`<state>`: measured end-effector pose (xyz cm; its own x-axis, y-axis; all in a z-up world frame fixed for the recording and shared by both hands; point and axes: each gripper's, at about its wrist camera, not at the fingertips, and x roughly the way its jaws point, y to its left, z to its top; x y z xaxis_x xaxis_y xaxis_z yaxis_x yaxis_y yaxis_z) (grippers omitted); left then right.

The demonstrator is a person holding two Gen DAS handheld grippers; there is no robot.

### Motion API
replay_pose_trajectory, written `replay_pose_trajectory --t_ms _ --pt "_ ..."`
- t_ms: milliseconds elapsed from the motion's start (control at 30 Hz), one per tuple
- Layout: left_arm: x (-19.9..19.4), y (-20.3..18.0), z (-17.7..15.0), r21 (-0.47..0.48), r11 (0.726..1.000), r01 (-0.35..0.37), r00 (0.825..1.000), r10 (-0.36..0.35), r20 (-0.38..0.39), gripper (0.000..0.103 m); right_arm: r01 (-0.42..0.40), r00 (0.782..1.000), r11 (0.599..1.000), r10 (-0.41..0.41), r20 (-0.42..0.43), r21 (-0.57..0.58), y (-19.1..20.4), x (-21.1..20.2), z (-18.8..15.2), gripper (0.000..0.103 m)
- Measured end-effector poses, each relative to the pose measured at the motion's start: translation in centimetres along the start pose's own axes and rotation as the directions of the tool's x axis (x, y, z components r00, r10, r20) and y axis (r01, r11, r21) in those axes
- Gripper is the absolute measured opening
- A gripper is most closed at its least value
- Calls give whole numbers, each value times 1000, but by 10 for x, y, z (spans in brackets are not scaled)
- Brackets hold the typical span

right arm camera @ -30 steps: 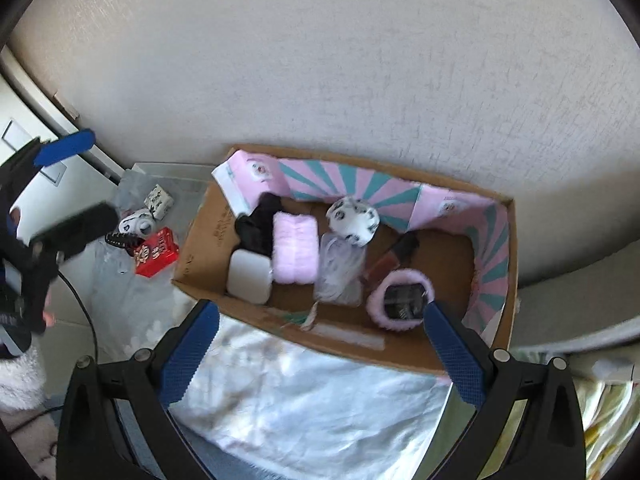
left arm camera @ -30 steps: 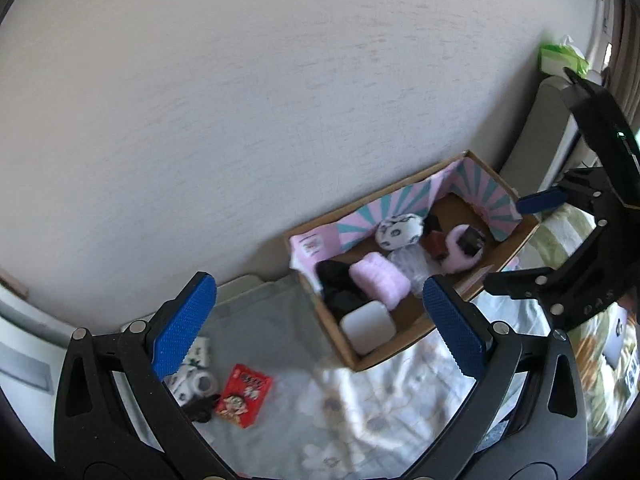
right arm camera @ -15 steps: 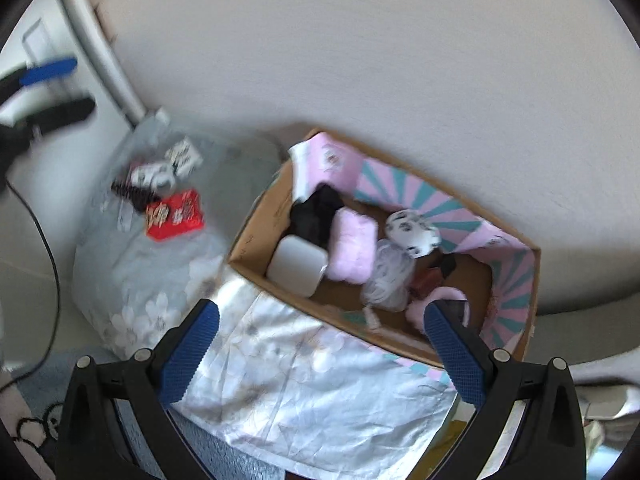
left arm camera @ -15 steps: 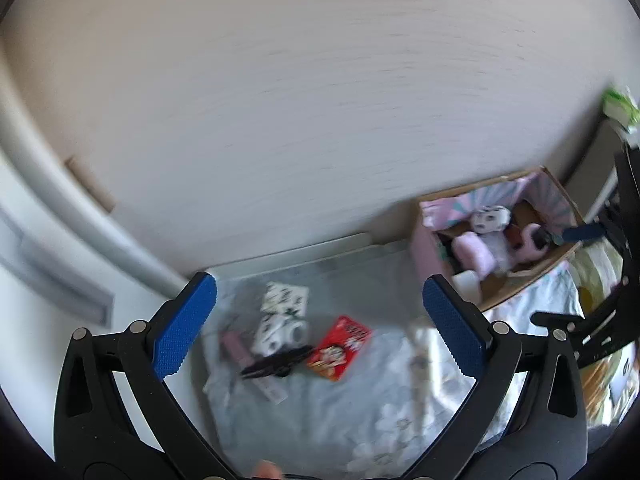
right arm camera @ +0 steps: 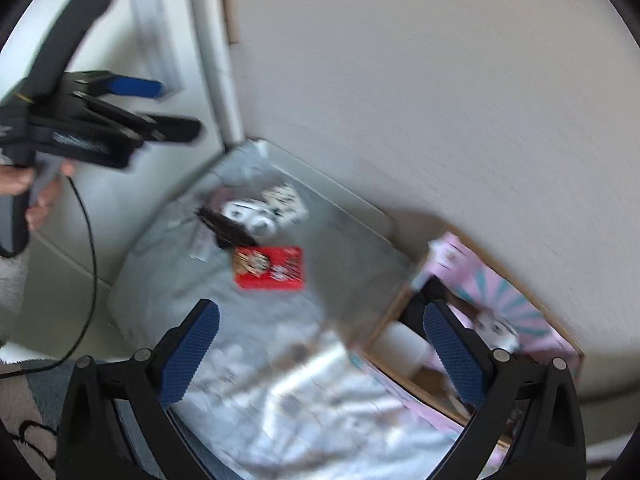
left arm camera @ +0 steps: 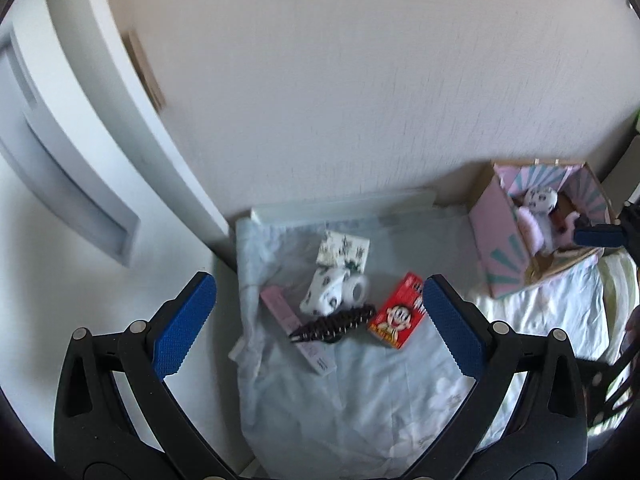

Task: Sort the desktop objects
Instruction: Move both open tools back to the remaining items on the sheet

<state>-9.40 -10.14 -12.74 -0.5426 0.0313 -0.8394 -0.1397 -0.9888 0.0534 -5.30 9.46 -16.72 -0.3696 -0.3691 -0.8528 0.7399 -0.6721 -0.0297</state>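
Red snack packet (left arm camera: 397, 312) lies on the pale floral cloth (left arm camera: 340, 400), touching a black hair claw (left arm camera: 334, 325) and just beside a panda-print roll (left arm camera: 332, 292), a patterned card (left arm camera: 343, 250) and a pink tube (left arm camera: 294, 326): the unsorted cluster. Left gripper (left arm camera: 316, 322) hangs above it, jaws spread and empty, presumably lined up for a pick. Right gripper (right arm camera: 320, 352), likewise spread and empty, hovers between cluster and cardboard box (right arm camera: 500, 312), which holds sorted items against the wall.
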Motion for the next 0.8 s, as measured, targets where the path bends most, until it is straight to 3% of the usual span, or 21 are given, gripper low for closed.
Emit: replay_pose_trajectory --t_ms 267,533,800 --pt "77 7 -53 2 1000 26 997 -26 -67 103 -44 999 999 44 -24 -3 31 83 -11 102" --pt "117 11 -74 42 999 34 999 -34 -11 101 -14 1000 1000 14 -22 -15 30 147 -27 102" --pt "129 11 -84 97 990 103 994 -106 32 94 -78 997 997 78 1 -26 25 169 -26 102"
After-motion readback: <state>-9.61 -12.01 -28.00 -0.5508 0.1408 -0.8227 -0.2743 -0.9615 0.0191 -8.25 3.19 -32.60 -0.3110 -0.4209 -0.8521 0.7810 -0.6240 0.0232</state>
